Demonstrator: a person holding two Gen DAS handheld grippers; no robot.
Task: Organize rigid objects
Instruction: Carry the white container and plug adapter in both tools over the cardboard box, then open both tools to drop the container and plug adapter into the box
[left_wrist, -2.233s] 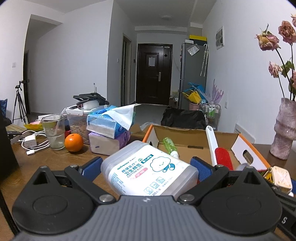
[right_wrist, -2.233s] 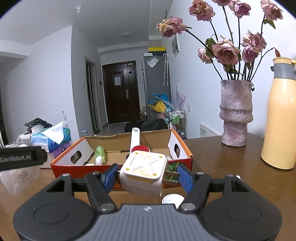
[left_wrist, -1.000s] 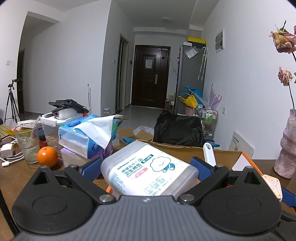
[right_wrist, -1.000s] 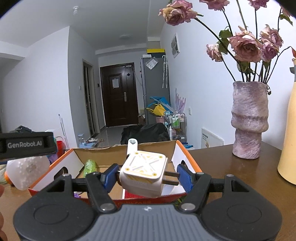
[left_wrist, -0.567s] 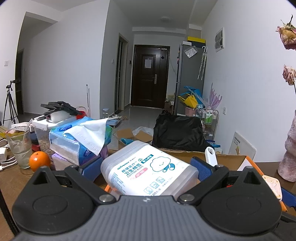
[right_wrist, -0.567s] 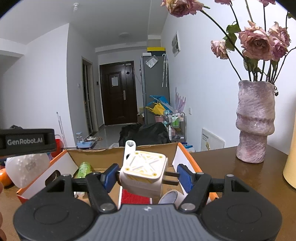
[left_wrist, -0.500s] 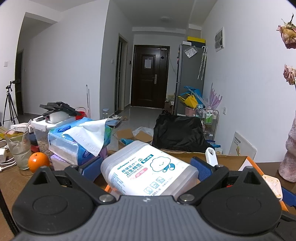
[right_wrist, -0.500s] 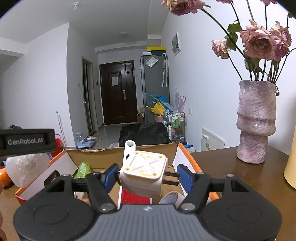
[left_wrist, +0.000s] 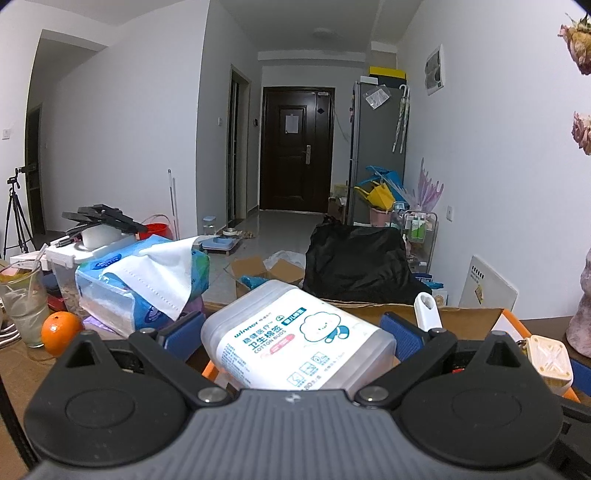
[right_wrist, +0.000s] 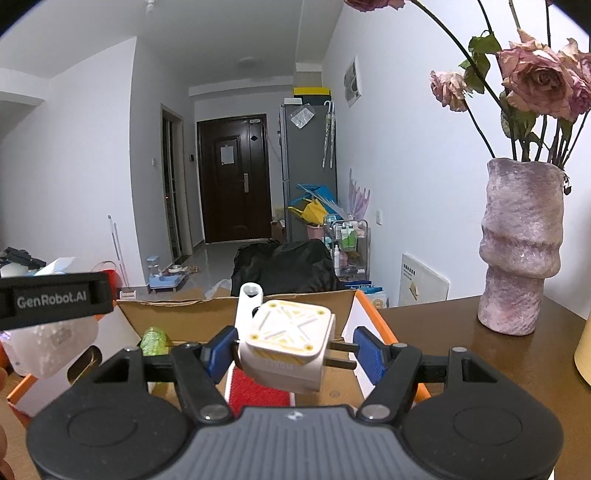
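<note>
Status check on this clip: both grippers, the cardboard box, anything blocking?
Left gripper shut on clear plastic cotton-bud box. Right gripper shut on white cube plug adapter. Both above orange-edged cardboard box. Nothing blocking.

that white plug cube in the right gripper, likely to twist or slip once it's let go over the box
Probably rigid: the plug cube looks like hard plastic. The right gripper holds it tilted, one finger at its metal prongs, so it may pivot. Once released, it would likely tumble into the cardboard box rather than roll.
</note>
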